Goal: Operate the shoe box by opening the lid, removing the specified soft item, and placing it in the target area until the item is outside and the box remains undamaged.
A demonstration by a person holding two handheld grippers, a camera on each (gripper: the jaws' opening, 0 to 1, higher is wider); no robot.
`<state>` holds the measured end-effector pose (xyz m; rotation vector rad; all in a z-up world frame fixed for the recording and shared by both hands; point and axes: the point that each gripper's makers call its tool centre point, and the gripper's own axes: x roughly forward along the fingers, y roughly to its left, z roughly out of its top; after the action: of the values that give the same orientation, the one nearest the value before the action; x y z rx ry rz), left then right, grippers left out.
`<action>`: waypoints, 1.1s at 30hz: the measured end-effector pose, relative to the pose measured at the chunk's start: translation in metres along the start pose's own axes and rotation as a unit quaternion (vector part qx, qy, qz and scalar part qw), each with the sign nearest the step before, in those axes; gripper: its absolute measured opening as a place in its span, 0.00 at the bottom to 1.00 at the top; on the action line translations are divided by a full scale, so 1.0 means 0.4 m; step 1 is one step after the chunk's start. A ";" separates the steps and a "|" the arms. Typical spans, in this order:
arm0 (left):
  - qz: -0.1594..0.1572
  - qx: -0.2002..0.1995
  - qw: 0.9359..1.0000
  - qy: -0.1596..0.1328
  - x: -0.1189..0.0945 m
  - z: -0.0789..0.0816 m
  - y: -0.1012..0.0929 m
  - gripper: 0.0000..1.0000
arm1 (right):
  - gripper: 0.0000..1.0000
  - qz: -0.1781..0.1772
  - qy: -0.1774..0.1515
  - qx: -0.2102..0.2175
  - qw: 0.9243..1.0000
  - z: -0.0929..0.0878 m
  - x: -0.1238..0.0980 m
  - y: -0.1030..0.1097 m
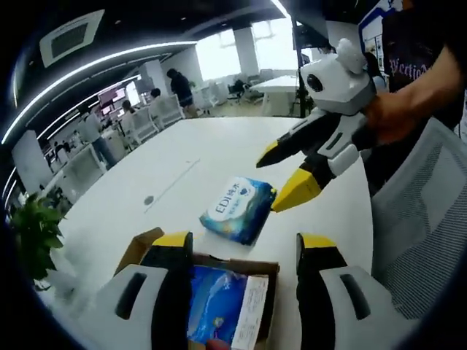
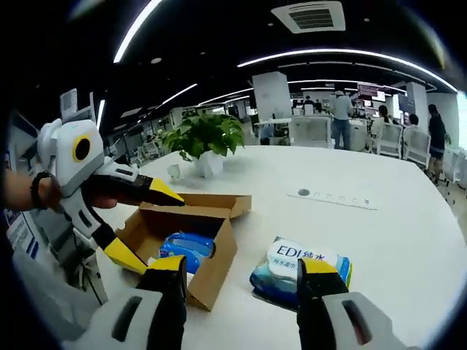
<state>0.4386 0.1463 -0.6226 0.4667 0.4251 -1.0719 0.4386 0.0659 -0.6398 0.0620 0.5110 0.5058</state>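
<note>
A blue wipes pack [image 2: 300, 272] lies on the white table [image 2: 379, 233], just right of the open cardboard box [image 2: 191, 240]. Left gripper [image 2: 139, 226] over the box and right gripper [image 1: 286, 175] near the pack both have jaws apart, holding nothing.

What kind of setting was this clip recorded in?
Most likely an open-plan office: rows of white desks and chairs behind a large white table, long ceiling strip lights, a ceiling air-conditioning vent, and a potted plant.
</note>
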 end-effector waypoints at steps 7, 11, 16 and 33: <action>0.022 -0.028 0.999 -0.007 -0.046 -0.030 -0.001 0.56 | 0.59 -0.016 -0.012 0.018 1.000 -0.009 -0.016 0.015; 0.038 -0.034 0.999 -0.003 -0.072 -0.055 -0.001 0.56 | 0.59 -0.020 -0.019 0.014 1.000 -0.007 -0.023 0.034; 0.058 -0.055 0.997 -0.004 -0.103 -0.082 0.011 0.56 | 0.59 -0.021 -0.026 0.009 0.999 -0.015 -0.029 0.066; 0.121 -0.146 0.982 -0.013 -0.207 -0.159 0.015 0.56 | 0.59 -0.002 -0.012 0.022 1.000 -0.099 -0.026 0.142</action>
<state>0.4031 0.2444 -0.6294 0.2363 0.4805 -0.7639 0.3863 0.1081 -0.6595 0.1095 0.4985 0.4892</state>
